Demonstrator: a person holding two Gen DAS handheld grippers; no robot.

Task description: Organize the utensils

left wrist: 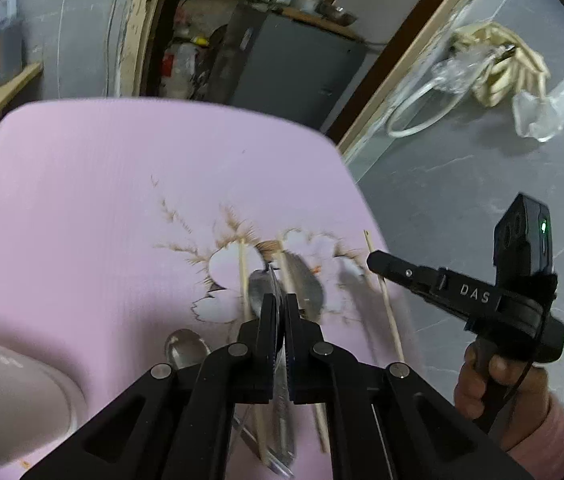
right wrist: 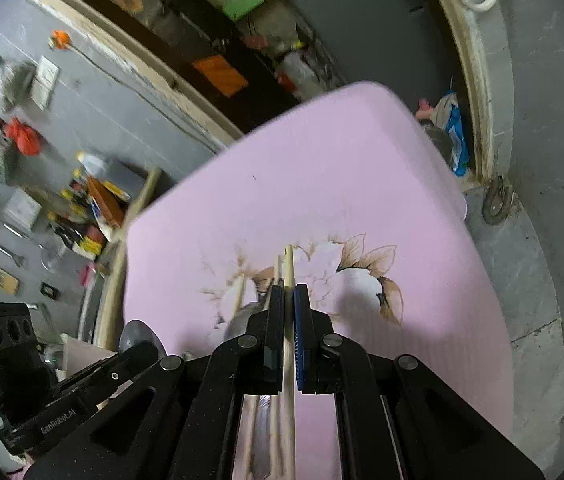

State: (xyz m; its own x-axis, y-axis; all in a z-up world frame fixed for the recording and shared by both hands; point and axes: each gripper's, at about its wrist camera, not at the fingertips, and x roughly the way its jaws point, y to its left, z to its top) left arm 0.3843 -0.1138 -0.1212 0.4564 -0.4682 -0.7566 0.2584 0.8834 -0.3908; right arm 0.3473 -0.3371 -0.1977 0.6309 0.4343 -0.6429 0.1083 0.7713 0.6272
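A pink flower-print mat (left wrist: 82,208) carries the utensils. My left gripper (left wrist: 280,300) is shut on a metal spoon (left wrist: 260,286), whose bowl sticks out past the fingertips above the mat. A second spoon (left wrist: 186,348) lies on the mat to its left. Loose wooden chopsticks (left wrist: 242,272) lie under the gripper. My right gripper (right wrist: 289,292) is shut on one wooden chopstick (right wrist: 289,264), which runs forward between its pads. From the left wrist the right gripper (left wrist: 374,260) shows at the mat's right edge with that chopstick (left wrist: 386,308). The left gripper (right wrist: 142,350) shows low left in the right wrist view.
A pale rounded container (left wrist: 10,384) sits at the mat's near left corner. Grey floor (left wrist: 462,184) lies beyond the mat's right edge, with a hose and plastic bags (left wrist: 494,76) on it. A hand (left wrist: 494,384) in a pink sleeve holds the right gripper. Cluttered shelves stand behind.
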